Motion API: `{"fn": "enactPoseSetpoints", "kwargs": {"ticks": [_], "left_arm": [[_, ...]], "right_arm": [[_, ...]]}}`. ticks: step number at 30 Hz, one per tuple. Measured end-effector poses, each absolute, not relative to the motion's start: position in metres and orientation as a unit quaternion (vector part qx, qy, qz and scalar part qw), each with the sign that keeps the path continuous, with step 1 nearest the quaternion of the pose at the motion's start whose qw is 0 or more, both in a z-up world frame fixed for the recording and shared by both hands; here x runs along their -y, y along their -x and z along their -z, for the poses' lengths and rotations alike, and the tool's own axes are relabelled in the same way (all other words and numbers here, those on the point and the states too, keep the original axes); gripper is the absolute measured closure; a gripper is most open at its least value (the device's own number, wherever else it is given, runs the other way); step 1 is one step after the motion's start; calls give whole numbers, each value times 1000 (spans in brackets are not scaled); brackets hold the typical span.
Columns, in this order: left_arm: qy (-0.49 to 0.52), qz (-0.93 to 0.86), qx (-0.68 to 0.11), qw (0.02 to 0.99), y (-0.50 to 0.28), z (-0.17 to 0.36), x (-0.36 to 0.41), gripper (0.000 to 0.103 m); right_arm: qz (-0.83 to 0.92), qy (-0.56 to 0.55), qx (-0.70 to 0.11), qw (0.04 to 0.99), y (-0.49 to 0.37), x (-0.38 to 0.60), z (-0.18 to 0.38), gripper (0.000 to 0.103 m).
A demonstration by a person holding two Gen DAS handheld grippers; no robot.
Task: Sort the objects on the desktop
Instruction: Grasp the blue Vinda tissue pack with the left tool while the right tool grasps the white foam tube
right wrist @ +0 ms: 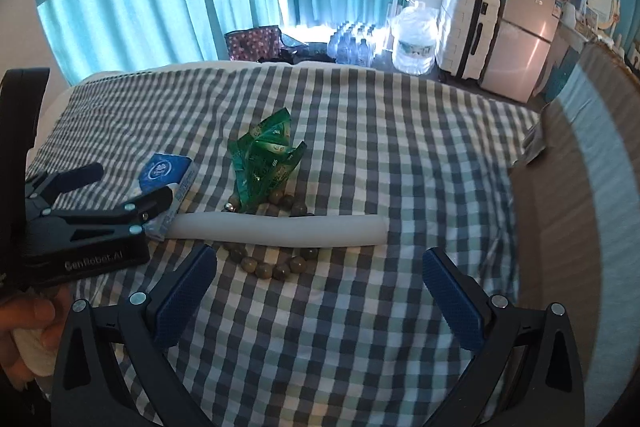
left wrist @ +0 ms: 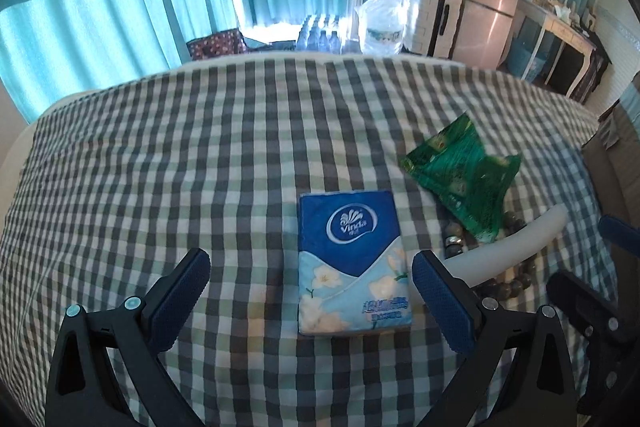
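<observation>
Blue Vinda tissue pack (left wrist: 354, 261) lies between the left tool (left wrist: 310, 291)'s spread jaws; right tool (right wrist: 320, 287) gapes before the white tube (right wrist: 280, 229).

Each hand-held gripper is black, with angular cut-out arms, round silver screws at the joints and blue textured pads (left wrist: 444, 303) on its fingers. The left hand-held gripper (right wrist: 132, 187) bears white "GenRobot.AI" lettering at the frame's left; the right hand-held gripper (right wrist: 320, 287) looks the same.
</observation>
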State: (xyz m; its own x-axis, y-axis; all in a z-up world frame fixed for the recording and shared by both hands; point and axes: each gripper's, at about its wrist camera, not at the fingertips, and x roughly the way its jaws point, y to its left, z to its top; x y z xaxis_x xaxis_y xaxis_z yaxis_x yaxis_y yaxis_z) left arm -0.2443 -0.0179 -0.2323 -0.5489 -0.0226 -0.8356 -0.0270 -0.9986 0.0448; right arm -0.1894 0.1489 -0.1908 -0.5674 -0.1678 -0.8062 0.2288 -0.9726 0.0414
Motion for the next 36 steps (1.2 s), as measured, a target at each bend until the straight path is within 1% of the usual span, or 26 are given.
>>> {"fn": "enactPoseSetpoints", "kwargs": {"ticks": [8, 11, 13, 15, 16, 18, 19, 20, 21, 23, 25, 28, 31, 36], "left_arm": [[484, -875, 1, 10, 251, 254, 23, 0], [480, -877, -2, 13, 252, 255, 23, 0], [476, -879, -3, 19, 251, 255, 23, 5], [473, -880, -4, 26, 250, 257, 22, 16], [471, -882, -5, 28, 250, 256, 21, 18], [469, -882, -7, 30, 250, 255, 18, 28], [468, -883, -7, 32, 249, 254, 17, 31], [467, -884, -7, 32, 249, 253, 15, 40], [467, -884, -11, 28, 250, 251, 13, 51], [467, -884, -10, 28, 250, 247, 12, 51], [468, -883, -3, 30, 249, 243, 14, 51], [468, -883, 3, 29, 248, 239, 18, 51], [463, -886, 5, 28, 245, 233, 22, 51], [455, -890, 10, 27, 242, 221, 25, 51]], "right_arm": [[877, -469, -8, 104, 209, -146, 212, 0], [879, -465, -17, 102, 212, -140, 215, 0], [879, -464, -25, 107, 214, -134, 217, 0], [880, -462, -31, 103, 215, -130, 220, 0], [880, -464, -29, 100, 215, -129, 222, 0], [876, -471, -23, 99, 217, -129, 227, 0], [875, -472, -26, 100, 216, -129, 229, 1], [876, -471, -28, 101, 216, -130, 229, 2], [877, -469, -28, 101, 215, -132, 228, 6], [877, -471, -25, 97, 216, -134, 227, 17], [875, -474, -27, 97, 215, -135, 227, 40], [870, -480, -28, 114, 215, -135, 227, 67], [874, -470, -50, 116, 211, -129, 221, 84], [879, -461, -34, 118, 207, -133, 214, 84]]}}
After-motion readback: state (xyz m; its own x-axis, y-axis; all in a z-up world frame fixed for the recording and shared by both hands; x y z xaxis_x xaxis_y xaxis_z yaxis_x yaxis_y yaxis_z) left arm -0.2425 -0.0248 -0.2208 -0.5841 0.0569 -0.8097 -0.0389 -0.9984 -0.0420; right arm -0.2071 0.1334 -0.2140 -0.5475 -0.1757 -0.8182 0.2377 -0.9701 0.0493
